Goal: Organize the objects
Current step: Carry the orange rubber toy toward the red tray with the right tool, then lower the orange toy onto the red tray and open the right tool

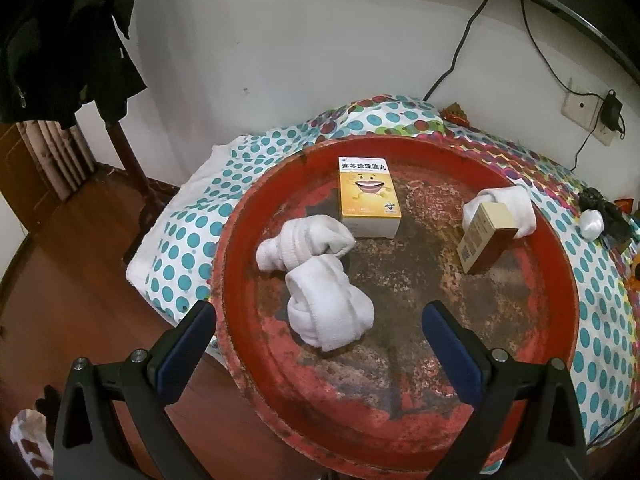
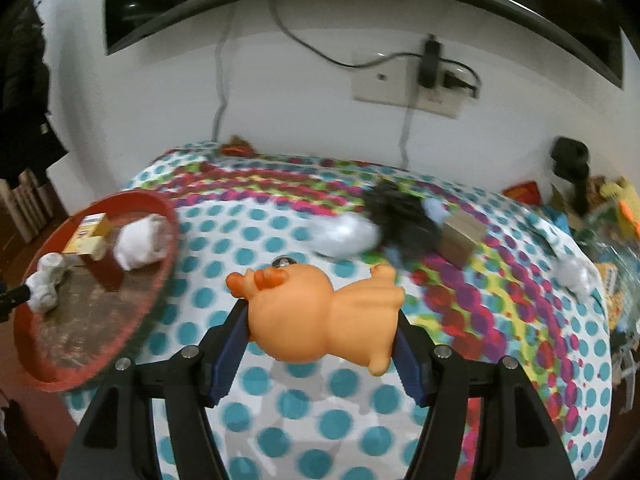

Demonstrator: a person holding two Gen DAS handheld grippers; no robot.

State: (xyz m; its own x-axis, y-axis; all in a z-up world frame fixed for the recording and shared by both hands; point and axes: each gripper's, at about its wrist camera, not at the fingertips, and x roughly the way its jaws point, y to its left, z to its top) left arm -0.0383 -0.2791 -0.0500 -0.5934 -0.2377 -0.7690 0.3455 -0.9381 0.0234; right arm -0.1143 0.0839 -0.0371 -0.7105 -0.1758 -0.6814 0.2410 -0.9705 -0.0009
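Red tray (image 1: pixel 256 380) overhangs bed (image 1: pixel 592 292) corner, near rim past bed edge above floor. Tray holds 3 rolled white socks (image 1: pixel 324 312), 2 boxes (image 1: pixel 368 196); middle and near half bare. Left tool (image 1: pixel 320 344) spread wide, empty, over tray. Right tool (image 2: pixel 322 332) clamps orange rubber toy (image 2: pixel 316 320) above bedspread (background blurred); open bedspread below it.

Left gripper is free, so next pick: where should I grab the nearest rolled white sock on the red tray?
Grip the nearest rolled sock across its thick middle bundle, coming from above with the left gripper, whose open jaws already straddle it. It lies flat on the red tray; the loose tail end would probably slip or unroll.
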